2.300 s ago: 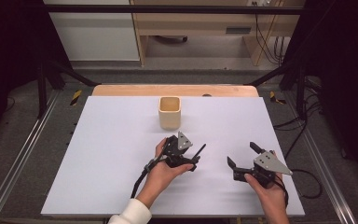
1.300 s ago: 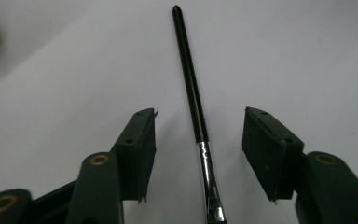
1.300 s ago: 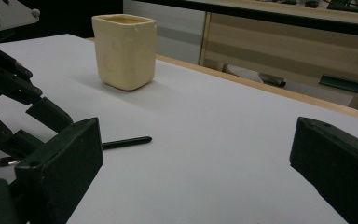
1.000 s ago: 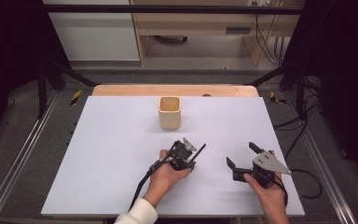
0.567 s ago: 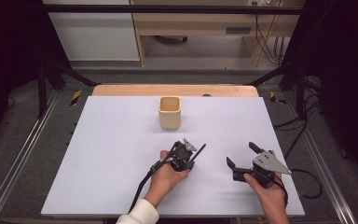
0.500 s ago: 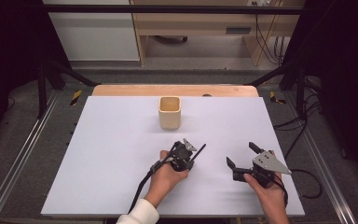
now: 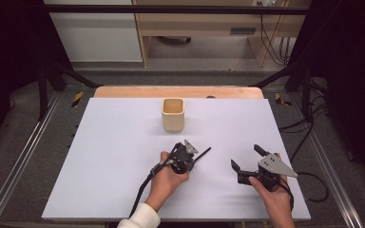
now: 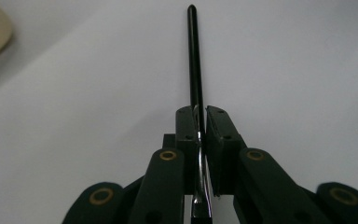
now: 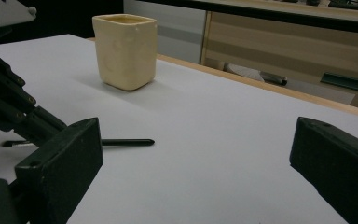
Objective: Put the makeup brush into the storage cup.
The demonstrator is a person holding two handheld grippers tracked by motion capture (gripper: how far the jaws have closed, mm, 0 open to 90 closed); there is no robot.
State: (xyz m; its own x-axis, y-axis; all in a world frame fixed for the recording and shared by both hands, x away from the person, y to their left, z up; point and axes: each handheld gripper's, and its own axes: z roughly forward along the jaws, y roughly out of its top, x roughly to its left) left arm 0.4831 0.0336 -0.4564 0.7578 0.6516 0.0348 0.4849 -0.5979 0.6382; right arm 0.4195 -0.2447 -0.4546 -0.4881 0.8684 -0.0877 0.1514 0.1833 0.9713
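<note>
The left gripper (image 7: 193, 158) has pulled back toward the person and now sits nearer the front edge of the bench (image 7: 104, 142). A little while ago it was closer to the cup (image 7: 173, 114). Its fingers (image 8: 186, 135) are squeezed tight on a thin black stick (image 8: 195, 70), which may be a pen or a brush. The silver part of the stick sits between the fingers, and the black end pokes out in front, low over the bench. In the right gripper view the stick (image 9: 126, 142) looks almost flat, just above the white top.

The right gripper (image 7: 247, 160) has hardly moved. Its fingers (image 9: 60, 163) are wide apart and hold nothing.

The cup stands upright in the middle of the bench, well apart from both grippers. It has not moved.

So the stick is picked up and held fast. I think the job is to put it in the cup, and that part is not done yet.
</note>
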